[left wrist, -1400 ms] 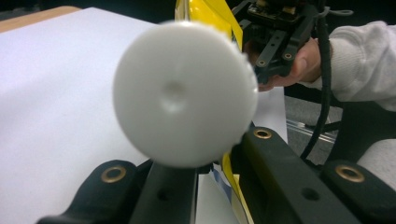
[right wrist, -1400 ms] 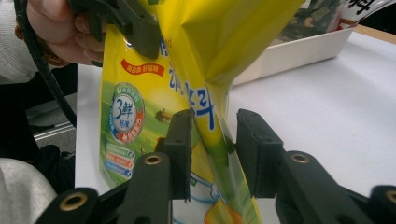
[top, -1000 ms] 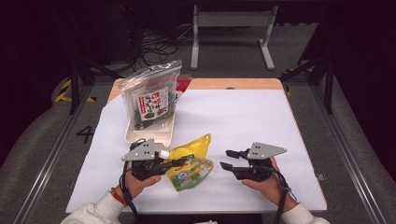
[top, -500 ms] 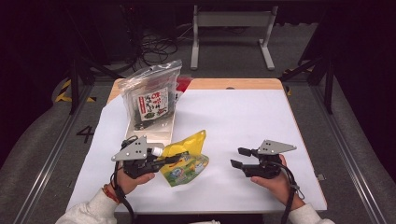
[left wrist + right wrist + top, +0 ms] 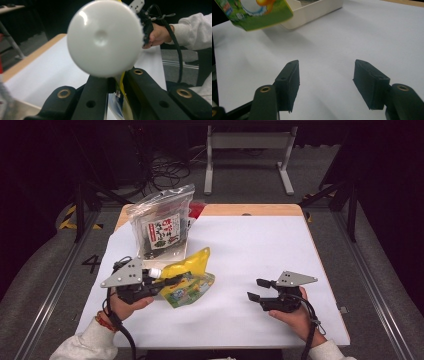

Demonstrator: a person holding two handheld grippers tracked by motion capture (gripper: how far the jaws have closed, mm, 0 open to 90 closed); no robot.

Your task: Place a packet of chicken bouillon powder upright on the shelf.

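A yellow and green spouted pouch (image 5: 189, 279) with a white cap (image 5: 154, 271) is held just above the white table (image 5: 250, 245) at the front left. My left gripper (image 5: 172, 281) is shut on the pouch below its spout. In the left gripper view the white cap (image 5: 105, 37) looms close above the jaws, with the yellow pouch edge (image 5: 122, 82) pinched between them. My right gripper (image 5: 256, 290) hovers at the front right, open, with nothing between its fingers (image 5: 289, 80). The pouch's lower corner (image 5: 259, 12) shows at the top left of the right gripper view.
A clear bag of dark snacks (image 5: 161, 227) stands in a shallow white tray (image 5: 177, 254) at the back left of the table. The tray's corner (image 5: 312, 11) shows in the right gripper view. A red item (image 5: 196, 209) lies behind the bag. Metal frame legs (image 5: 286, 170) stand beyond the table.
The left gripper has drawn the pouch slightly left and toward the person. The right gripper has moved right, away from the pouch, and stays open.
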